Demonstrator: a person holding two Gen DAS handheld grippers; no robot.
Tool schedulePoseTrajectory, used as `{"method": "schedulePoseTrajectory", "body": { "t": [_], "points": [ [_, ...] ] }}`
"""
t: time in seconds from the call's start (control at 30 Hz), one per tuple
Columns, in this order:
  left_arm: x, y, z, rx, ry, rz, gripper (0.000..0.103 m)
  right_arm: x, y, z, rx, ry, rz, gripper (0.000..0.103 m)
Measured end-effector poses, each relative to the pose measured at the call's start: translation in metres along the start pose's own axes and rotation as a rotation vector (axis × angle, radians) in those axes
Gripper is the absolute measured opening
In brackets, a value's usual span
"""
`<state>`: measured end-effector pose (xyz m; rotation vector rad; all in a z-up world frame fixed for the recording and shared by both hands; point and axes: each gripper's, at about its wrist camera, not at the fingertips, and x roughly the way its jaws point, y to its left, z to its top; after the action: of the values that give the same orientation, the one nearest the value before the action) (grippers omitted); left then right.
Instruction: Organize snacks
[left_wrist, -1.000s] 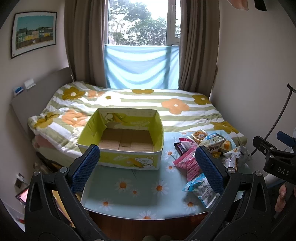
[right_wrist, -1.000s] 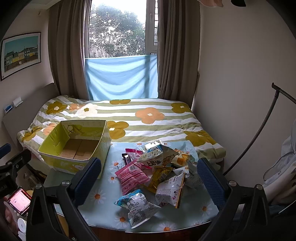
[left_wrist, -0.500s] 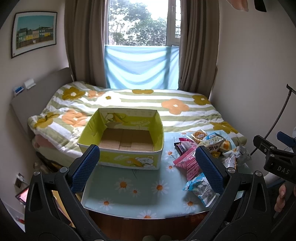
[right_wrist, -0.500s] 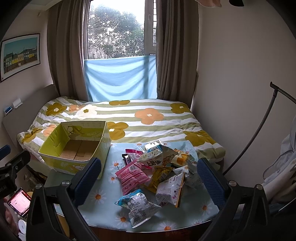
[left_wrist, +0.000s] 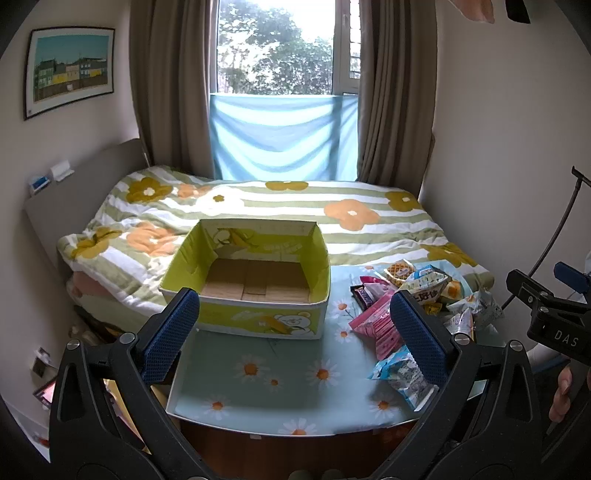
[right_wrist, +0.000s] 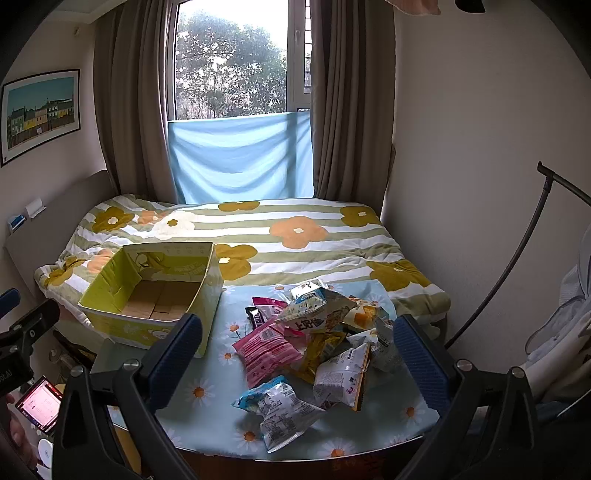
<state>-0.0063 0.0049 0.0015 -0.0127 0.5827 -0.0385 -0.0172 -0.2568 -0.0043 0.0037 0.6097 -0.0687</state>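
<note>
Two hand-held grippers, left (left_wrist: 295, 330) and right (right_wrist: 297, 349) both spread wide, empty, snack pile (right_wrist: 314, 343) beyond right's fingertips

Each tool is a black plastic frame with two arms ending in blue, dimpled pads. Silver screws sit at the arm joints. The left tool (left_wrist: 295, 328) matches the right tool (right_wrist: 297, 341), whose body carries white "DAS" lettering.
</note>
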Motion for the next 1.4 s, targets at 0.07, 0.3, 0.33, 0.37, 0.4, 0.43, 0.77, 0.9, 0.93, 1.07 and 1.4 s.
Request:
{"method": "schedulePoseTrajectory", "body": {
  "t": [0.07, 0.3, 0.33, 0.37, 0.4, 0.43, 0.77, 0.9, 0.93, 1.07, 1.4],
  "points": [
    [0.000, 0.000, 0.000, 0.001, 0.000, 0.001, 0.103, 0.000, -0.001, 0.000, 0.001, 0.000, 0.000, 0.103],
    [-0.002, 0.000, 0.000, 0.002, -0.004, 0.001, 0.103, 0.000, 0.000, -0.001, 0.001, -0.002, 0.002, 0.103],
    [-0.002, 0.000, 0.000, 0.003, -0.004, 0.002, 0.103, -0.001, 0.000, -0.001, 0.000, -0.002, 0.002, 0.103],
    [-0.002, 0.001, 0.000, 0.003, -0.003, 0.000, 0.103, -0.001, -0.001, -0.001, 0.001, -0.002, 0.002, 0.103],
    [-0.002, 0.001, 0.000, 0.004, 0.000, -0.003, 0.103, -0.001, 0.000, -0.001, 0.002, -0.002, 0.001, 0.103],
    [-0.002, 0.001, 0.001, 0.005, 0.002, -0.006, 0.103, -0.001, 0.000, -0.001, 0.004, -0.001, 0.002, 0.103],
    [0.020, -0.009, 0.005, 0.065, 0.071, -0.128, 0.103, 0.003, -0.009, -0.006, 0.048, 0.030, 0.001, 0.103],
    [0.043, -0.022, -0.001, 0.091, 0.113, -0.185, 0.103, 0.009, -0.018, -0.009, 0.064, 0.046, -0.008, 0.103],
    [0.050, -0.025, -0.002, 0.089, 0.129, -0.202, 0.103, 0.013, -0.022, -0.010, 0.070, 0.056, -0.004, 0.103],
    [0.078, -0.039, -0.007, 0.062, 0.202, -0.262, 0.103, 0.029, -0.036, -0.009, 0.102, 0.095, 0.022, 0.103],
    [0.177, -0.095, -0.029, 0.021, 0.390, -0.237, 0.102, 0.123, -0.073, -0.002, 0.137, 0.224, 0.140, 0.103]
  ]
}}
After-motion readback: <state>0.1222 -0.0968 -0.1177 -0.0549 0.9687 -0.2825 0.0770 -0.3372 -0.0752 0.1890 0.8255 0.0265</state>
